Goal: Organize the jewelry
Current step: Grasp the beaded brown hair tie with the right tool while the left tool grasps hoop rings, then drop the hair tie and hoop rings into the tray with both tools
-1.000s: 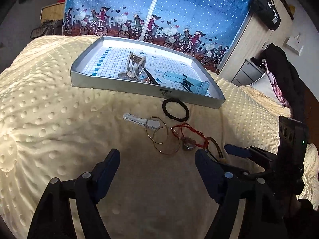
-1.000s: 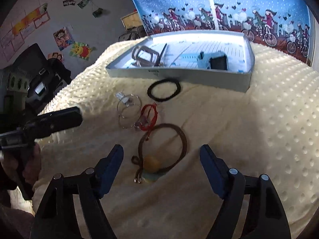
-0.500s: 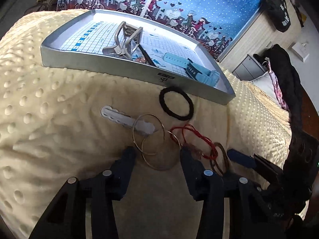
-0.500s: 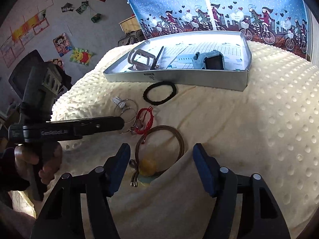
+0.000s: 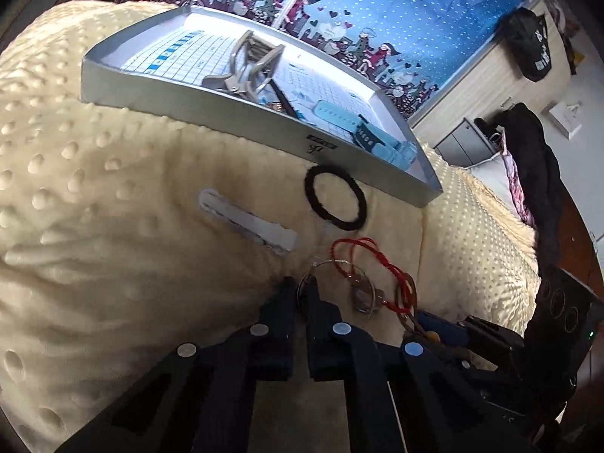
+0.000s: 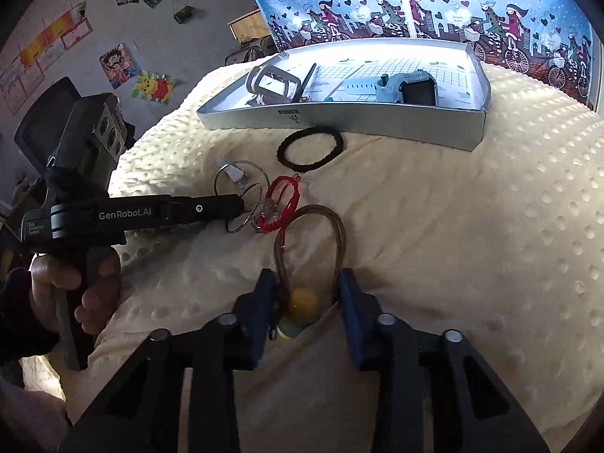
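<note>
Below the shallow silver tray's (image 5: 241,113) near edge, left gripper (image 5: 301,294) fingers pinched thin silver hoops (image 5: 339,283); right gripper (image 6: 305,294) fingers straddled, apart, the brown cord bracelet (image 6: 336,234).

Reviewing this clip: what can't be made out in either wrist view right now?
- Left wrist view: whether the left tongs actually grip the wire ring; their tips cover the contact.
- Right wrist view: the yellow bead pendant's lower part, behind a blanket fold.
- Both views: small tray contents, behind its wall.
</note>
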The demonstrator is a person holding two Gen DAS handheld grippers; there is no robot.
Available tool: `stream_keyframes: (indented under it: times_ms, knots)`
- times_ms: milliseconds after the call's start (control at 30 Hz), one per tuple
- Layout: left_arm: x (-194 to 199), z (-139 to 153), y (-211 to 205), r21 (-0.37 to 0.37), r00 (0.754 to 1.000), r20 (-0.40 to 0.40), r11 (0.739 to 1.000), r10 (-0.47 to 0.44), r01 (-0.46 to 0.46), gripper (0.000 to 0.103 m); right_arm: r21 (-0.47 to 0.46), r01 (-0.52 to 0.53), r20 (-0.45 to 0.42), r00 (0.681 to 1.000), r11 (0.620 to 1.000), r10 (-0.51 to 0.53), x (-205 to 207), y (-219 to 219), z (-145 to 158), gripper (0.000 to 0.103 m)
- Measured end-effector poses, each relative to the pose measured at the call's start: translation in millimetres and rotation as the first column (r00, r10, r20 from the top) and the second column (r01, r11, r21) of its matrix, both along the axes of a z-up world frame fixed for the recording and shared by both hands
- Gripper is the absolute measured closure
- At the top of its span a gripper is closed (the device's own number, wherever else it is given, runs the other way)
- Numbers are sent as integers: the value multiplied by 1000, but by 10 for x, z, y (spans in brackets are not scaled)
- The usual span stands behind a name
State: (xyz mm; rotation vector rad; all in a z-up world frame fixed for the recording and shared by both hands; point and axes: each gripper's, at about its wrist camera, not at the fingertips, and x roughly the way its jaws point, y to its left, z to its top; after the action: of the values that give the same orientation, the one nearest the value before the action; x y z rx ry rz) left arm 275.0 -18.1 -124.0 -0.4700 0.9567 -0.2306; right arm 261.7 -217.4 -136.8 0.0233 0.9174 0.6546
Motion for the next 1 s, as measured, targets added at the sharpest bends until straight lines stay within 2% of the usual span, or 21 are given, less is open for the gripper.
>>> stream_keyframes:
  times_ms: [67,200,467,567,733,1000]
  knots:
    - [-25,34,-28,12,1000,19,1000,-18,18,98,-9,4,12,1000,1000,-4,-23,-4,22,81]
    - [-116,130,-93,43,997,55,998,-45,43,98,-44,16,41,999,999,-14,-73,-49,84,81]
    - [-278,232,-78,45,993,98,998,-58,54,98,-140,94,109,991,986,-79,-163,-234,259,81]
    - [-364,281,-142,57,987,123,993,-108,101,98,-122,134,125,985,984,-118,-169,-348,313,81]
    - [-476,365,-330,147,971,150,976,-185,163,98,-81,173,182,971,981,-156,-155,-394,366,81]
    - [-549,496,-351,195,975,127,968,-185,159,98,-69,165,256,956,984,-143,-117,-321,423,81]
